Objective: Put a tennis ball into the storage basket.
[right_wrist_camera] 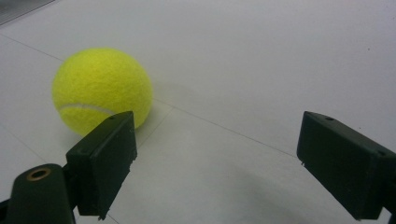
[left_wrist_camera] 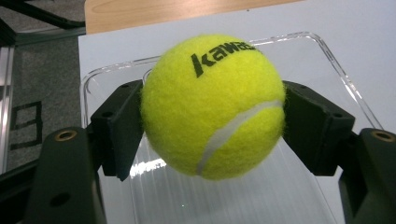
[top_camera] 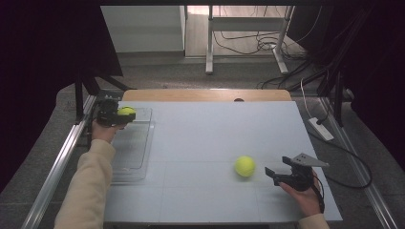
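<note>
My left gripper [top_camera: 125,116] is shut on a yellow tennis ball [left_wrist_camera: 212,105] and holds it just above the far end of a clear plastic tray [top_camera: 135,157]. Both black pads press the ball's sides, and the tray shows under it in the left gripper view. A second yellow tennis ball [top_camera: 244,166] lies on the white table at the right. My right gripper [top_camera: 278,168] is open, low over the table just right of that ball. In the right gripper view the ball [right_wrist_camera: 102,90] sits beyond the left jaw, outside the gap.
The clear tray [left_wrist_camera: 327,51] lies along the left side of the white table top [top_camera: 215,138]. A wooden board edge [top_camera: 205,94] runs behind the table. A metal rail [top_camera: 62,157] runs along the left; cables and a power strip [top_camera: 321,129] lie at the right.
</note>
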`<state>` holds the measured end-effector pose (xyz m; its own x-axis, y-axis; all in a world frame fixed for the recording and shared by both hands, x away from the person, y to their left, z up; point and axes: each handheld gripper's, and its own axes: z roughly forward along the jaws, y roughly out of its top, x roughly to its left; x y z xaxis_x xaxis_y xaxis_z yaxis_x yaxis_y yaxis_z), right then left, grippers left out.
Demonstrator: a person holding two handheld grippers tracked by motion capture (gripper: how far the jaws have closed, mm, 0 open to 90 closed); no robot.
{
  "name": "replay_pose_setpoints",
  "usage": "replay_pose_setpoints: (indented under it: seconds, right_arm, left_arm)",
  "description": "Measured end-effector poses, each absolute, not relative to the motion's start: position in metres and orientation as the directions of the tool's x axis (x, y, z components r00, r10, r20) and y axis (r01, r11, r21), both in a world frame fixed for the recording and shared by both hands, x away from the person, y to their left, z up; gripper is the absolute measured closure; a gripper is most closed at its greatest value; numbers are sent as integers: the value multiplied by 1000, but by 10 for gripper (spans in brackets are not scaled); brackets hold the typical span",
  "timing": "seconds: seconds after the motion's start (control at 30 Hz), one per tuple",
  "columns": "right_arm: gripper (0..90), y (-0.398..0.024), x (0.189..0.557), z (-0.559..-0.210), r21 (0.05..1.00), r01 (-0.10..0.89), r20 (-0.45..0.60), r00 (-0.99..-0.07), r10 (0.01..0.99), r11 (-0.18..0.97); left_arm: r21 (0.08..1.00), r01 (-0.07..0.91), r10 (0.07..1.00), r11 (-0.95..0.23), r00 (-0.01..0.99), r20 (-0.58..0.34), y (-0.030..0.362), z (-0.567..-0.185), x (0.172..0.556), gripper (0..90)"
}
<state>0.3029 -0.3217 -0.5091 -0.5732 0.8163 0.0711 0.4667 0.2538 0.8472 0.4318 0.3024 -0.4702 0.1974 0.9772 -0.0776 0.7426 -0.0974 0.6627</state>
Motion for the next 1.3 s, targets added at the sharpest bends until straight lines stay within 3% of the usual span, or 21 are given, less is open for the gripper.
replay_pose_setpoints:
  seconds: [0.93, 1.07, 1.3]
  right_arm:
    - [122, -322, 302, -509, 849, 464, 71, -573, 816, 252]
    - [122, -322, 302, -509, 849, 465, 72, -572, 817, 250]
    - [121, -322, 302, -508, 850, 463, 71, -574, 816, 252]
  left_arm:
    - [630, 769, 986, -106, 162, -32, 303, -473, 433, 258]
    - [676, 733, 986, -74, 153, -58, 302, -466, 430, 84]
    - [718, 693, 979, -66, 184, -87, 300, -458, 422, 71]
